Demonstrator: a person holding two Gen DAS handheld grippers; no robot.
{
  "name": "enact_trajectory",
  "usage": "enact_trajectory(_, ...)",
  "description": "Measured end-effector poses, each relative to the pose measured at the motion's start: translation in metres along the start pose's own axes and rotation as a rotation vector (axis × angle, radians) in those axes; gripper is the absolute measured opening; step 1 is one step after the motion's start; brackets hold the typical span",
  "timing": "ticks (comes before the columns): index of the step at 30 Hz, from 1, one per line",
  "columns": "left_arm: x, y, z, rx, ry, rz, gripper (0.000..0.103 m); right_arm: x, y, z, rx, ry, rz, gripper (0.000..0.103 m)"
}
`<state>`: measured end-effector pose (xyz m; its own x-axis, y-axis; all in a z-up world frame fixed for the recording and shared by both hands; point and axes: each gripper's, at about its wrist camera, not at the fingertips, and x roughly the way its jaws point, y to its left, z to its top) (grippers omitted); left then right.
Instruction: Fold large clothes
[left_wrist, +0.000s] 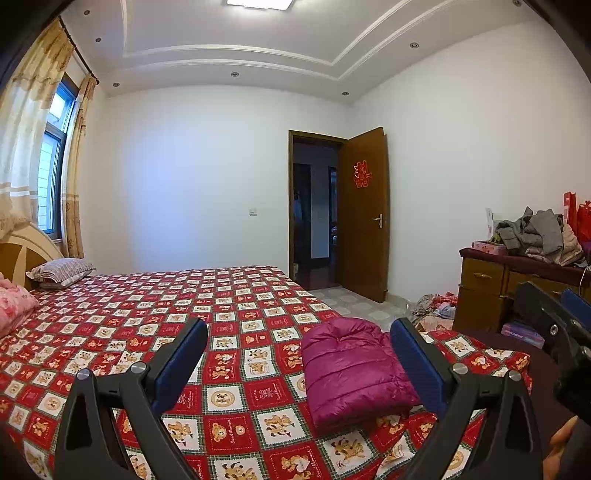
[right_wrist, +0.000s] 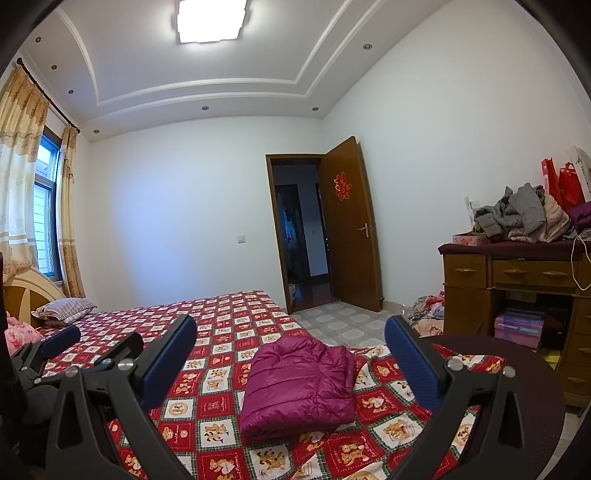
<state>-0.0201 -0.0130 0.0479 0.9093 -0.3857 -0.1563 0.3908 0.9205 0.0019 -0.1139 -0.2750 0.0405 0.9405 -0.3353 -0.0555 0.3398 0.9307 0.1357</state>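
Observation:
A magenta puffer jacket (left_wrist: 354, 369) lies folded into a compact rectangle on the red patterned bedspread (left_wrist: 236, 310), near the bed's foot corner. It also shows in the right wrist view (right_wrist: 299, 384). My left gripper (left_wrist: 299, 332) is open and empty, held above the bed to the left of the jacket. My right gripper (right_wrist: 291, 332) is open and empty, held above the bed in front of the jacket. The right gripper's black body shows at the right edge of the left wrist view (left_wrist: 554, 325). Neither gripper touches the jacket.
Pillows (left_wrist: 59, 271) lie at the headboard on the left. A wooden dresser (right_wrist: 517, 277) on the right carries a heap of clothes (right_wrist: 524, 218). More clothes lie on the floor (right_wrist: 428, 314) beside it. A dark round chair seat (right_wrist: 517, 369) stands by the bed corner. The door (right_wrist: 351, 229) is open.

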Motion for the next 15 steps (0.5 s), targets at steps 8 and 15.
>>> enact_trajectory(8, 0.0006, -0.0024, 0.0003, 0.014, -0.002, 0.014, 0.1, -0.0006, 0.0, 0.0004, 0.0, -0.002, -0.003, 0.103)
enact_trajectory(15, -0.0001, -0.0008, 0.0028, 0.01, -0.001, 0.03, 0.1, -0.0003, 0.0, 0.0003, -0.001, 0.002, -0.004, 0.103)
